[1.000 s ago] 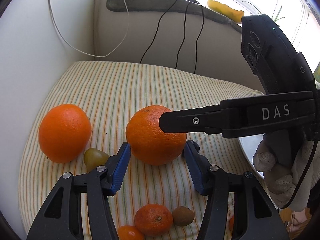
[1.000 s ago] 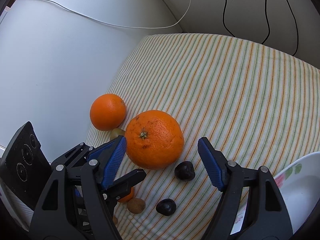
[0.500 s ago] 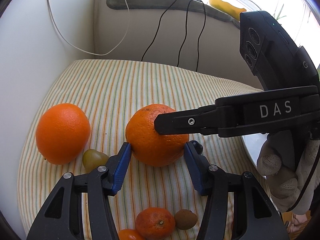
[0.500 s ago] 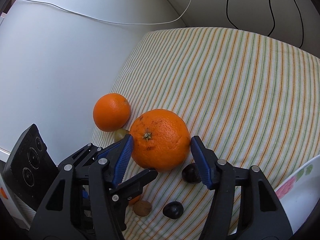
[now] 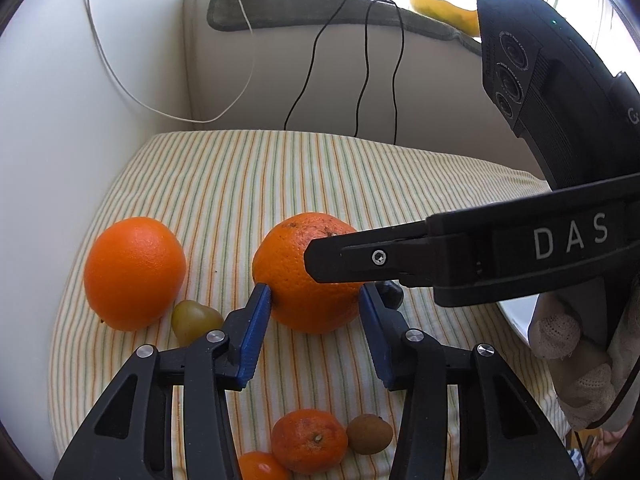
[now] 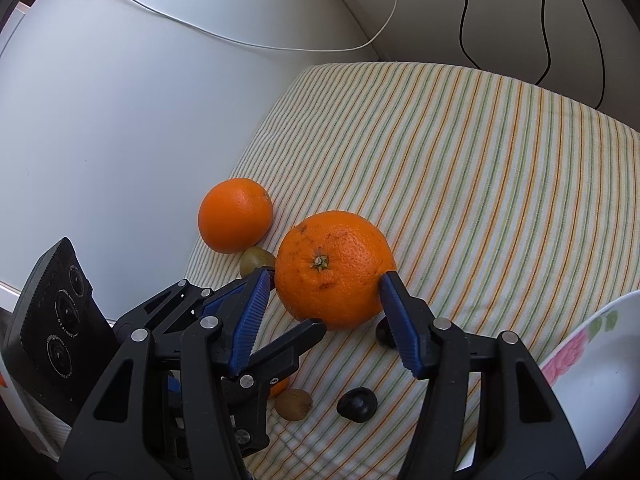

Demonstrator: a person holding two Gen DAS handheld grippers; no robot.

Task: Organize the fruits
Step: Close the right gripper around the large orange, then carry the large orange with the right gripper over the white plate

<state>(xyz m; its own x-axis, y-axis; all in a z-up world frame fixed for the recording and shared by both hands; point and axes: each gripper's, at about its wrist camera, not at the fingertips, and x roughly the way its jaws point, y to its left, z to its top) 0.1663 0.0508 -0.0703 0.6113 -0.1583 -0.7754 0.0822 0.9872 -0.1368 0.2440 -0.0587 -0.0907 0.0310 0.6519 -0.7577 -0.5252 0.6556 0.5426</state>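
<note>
A large speckled orange [image 5: 308,276] sits on the striped cloth; it also shows in the right wrist view [image 6: 334,266]. My left gripper [image 5: 314,304] has its blue pads against the orange's two sides. My right gripper [image 6: 326,286] also has its pads touching the orange on both sides; its black finger [image 5: 360,258] crosses the orange in the left wrist view. A second, smoother orange [image 5: 134,272] lies to the left, with a green grape [image 5: 196,320] beside it.
Two small mandarins [image 5: 308,446] and a brown round fruit [image 5: 370,434] lie near the cloth's front. Dark plums [image 6: 356,404] lie under the right gripper. A white flowered plate [image 6: 592,376] is at the right. White walls stand at the left and back, with cables hanging.
Both grippers have closed in on the large orange; the right one narrowed from wide open until its pads met the fruit. The orange has stayed on the cloth.
</note>
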